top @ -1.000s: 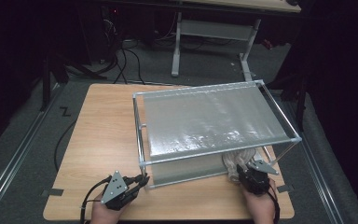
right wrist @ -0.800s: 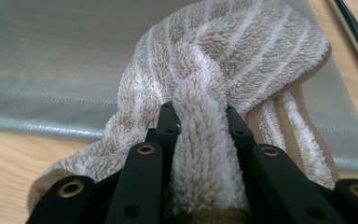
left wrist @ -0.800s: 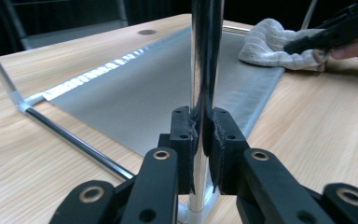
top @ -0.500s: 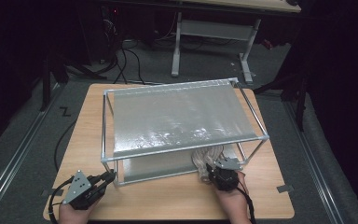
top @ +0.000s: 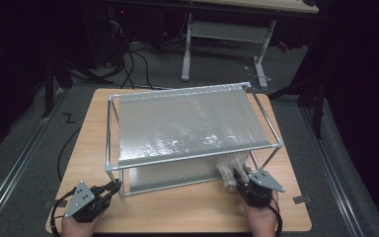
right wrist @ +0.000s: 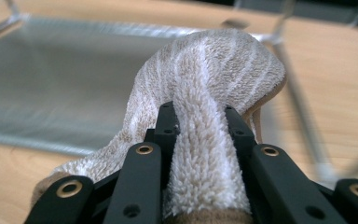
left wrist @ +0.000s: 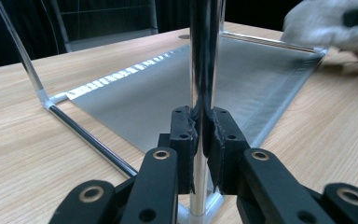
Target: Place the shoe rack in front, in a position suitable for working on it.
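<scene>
One towel, one rack, two grippers on my table

My right gripper clenches the striped towel at the rack's near right corner; its own view shows pile bulging between the jaws, while my left gripper view shows jaws clamped on one upright post

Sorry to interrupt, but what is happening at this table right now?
A person is working at a wooden table with a gripper in each hand. The left gripper is clamped on the near left upright post of a two-tier metal rack, holding it. The right gripper is shut on a striped terry towel at the rack's near right corner, beside the grey lower shelf. The towel looks bunched and lifted rather than laid flat on a shelf.
</scene>
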Demonstrator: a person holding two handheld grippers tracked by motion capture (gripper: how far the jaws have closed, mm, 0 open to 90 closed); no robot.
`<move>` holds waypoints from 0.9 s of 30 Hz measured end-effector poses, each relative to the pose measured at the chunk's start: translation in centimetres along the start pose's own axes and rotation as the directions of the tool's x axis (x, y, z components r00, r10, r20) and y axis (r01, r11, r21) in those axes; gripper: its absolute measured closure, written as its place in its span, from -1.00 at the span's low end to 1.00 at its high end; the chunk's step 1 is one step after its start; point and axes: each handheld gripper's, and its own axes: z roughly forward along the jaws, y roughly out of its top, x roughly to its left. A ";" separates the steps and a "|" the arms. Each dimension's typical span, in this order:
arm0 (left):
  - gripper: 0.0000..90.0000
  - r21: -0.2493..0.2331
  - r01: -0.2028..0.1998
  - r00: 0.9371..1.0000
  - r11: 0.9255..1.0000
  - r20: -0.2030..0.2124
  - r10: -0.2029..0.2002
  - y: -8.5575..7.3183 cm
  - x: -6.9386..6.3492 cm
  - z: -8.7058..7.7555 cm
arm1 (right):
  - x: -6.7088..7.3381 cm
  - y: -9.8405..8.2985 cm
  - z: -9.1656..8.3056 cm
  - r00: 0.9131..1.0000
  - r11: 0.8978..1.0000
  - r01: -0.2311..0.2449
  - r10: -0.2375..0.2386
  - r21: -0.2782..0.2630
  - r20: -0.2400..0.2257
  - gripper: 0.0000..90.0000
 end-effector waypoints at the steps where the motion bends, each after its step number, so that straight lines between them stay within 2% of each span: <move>1: 0.80 0.000 0.000 1.000 1.000 -0.001 0.000 0.0 0.0 0.0 | -0.6 0.2 -0.7 1.000 1.000 -0.004 0.004 -0.020 0.021 0.62; 3: 0.80 0.004 -0.001 1.000 1.000 0.000 0.001 0.0 0.0 0.0 | -1.5 0.6 -1.7 0.998 0.999 -0.005 0.009 -0.049 0.067 0.62; 6: 0.80 0.005 -0.007 1.000 1.000 0.000 0.007 0.0 -0.1 -0.1 | -3.1 1.8 -3.2 0.990 0.994 0.001 0.015 -0.108 0.142 0.62; 10: 0.80 0.005 -0.011 1.000 1.000 0.003 0.011 0.0 0.0 0.0 | -4.2 2.9 -4.0 0.981 0.990 0.019 0.008 -0.138 0.194 0.62; 12: 0.80 0.006 -0.013 1.000 1.000 0.003 0.013 0.0 0.0 0.0 | -4.7 3.0 -3.9 0.978 0.991 0.005 0.023 -0.133 0.208 0.63; 15: 0.80 0.004 -0.014 1.000 1.000 0.004 0.014 0.0 0.0 0.0 | -5.5 2.7 -3.6 0.975 0.994 -0.025 0.047 -0.105 0.215 0.63; 20: 0.80 0.005 -0.020 1.000 1.000 0.005 0.020 0.1 -0.1 0.0 | -6.2 1.5 -2.3 0.977 0.998 -0.057 0.064 -0.040 0.202 0.63; 23: 0.80 0.005 -0.022 1.000 1.000 0.006 0.022 0.1 -0.1 0.0 | -6.5 0.6 -1.5 0.979 0.997 -0.076 0.074 -0.001 0.191 0.63; 27: 0.80 0.006 -0.023 1.000 1.000 0.006 0.023 0.1 -0.1 0.0 | -6.8 -1.0 -0.3 0.980 0.991 -0.116 0.103 0.066 0.170 0.63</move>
